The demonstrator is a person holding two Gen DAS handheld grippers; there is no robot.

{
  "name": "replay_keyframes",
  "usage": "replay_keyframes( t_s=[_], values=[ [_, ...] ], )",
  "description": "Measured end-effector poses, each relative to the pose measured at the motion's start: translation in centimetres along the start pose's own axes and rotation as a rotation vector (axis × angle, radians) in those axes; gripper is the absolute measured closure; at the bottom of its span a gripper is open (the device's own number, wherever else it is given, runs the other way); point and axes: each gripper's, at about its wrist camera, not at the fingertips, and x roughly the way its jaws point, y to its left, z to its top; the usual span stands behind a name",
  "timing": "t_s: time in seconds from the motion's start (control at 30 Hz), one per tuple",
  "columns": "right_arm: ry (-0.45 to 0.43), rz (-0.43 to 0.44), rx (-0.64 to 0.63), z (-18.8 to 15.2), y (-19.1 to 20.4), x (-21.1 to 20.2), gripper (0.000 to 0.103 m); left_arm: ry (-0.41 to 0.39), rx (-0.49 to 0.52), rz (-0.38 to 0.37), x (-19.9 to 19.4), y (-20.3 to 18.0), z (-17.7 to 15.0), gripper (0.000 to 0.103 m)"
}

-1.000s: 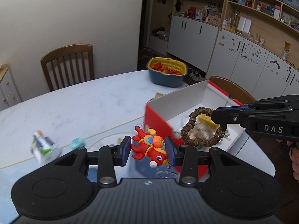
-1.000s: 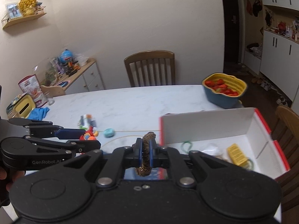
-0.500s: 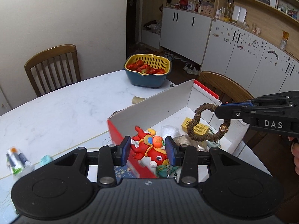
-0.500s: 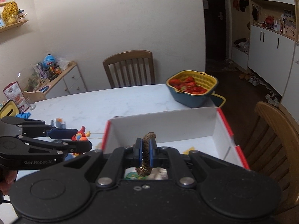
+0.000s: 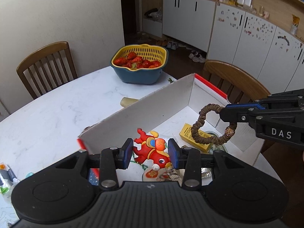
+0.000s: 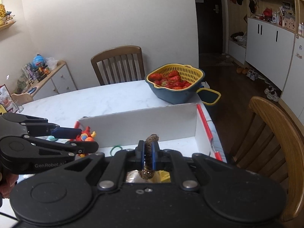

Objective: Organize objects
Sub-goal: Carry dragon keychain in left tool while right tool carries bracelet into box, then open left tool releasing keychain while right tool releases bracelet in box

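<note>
Judged from how things lie, the tidying is well under way but not finished: the white cardboard box with red outer sides [image 5: 167, 102], the landmark here, already holds a yellow rectangular packet [image 5: 191, 135], a thin green ring [image 6: 116, 149] and some crumpled wrappers on its floor, while two more things hang above it unreleased and a few small items, among them a little teal piece [image 6: 51, 138] and a white-and-green packet [image 5: 5, 180], lie on the white marble-patterned table [image 5: 57, 114] outside the box's left wall. The left gripper [image 5: 150, 153] grips a red and orange toy figure with a keyring [image 5: 152, 150] by its sides, over the near-left corner of the box. The right gripper [image 6: 148, 153] is clamped on a brown ruffled fabric hair tie [image 5: 210, 127], which dangles as a loop over the box's right half, above the yellow packet. Both grippers slant downward into the box, the left reaching in over the near wall, the right coming across from the right wall; only a sliver of a hand shows behind each. What seems left is letting both things go inside, then fetching the strays beyond the left wall. A blue bowl with a yellow strainer of strawberries [image 5: 139, 64] stands beyond the box's far wall
</note>
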Motion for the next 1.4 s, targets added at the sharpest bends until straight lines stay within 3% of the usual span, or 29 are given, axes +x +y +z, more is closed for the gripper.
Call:
replay_keyframes(
  t_s=[0.63, 0.97, 1.4],
  values=[
    [0.079, 0.017, -0.02, 0.2, -2.3, 5.4, 0.097, 0.099, 0.037, 0.03, 6.7, -2.1, 1.3, 0.064],
    [0.146, -0.017, -0.127, -0.9, -1.3, 7.9, 0.096, 0.171, 0.05, 0.036, 9.2, -2.1, 0.7, 0.064],
    [0.193, -0.008, -0.132, -1.2, -1.5, 8.3, 0.082, 0.232, 0.026, 0.015, 10.4, -1.5, 0.4, 0.063]
  ],
)
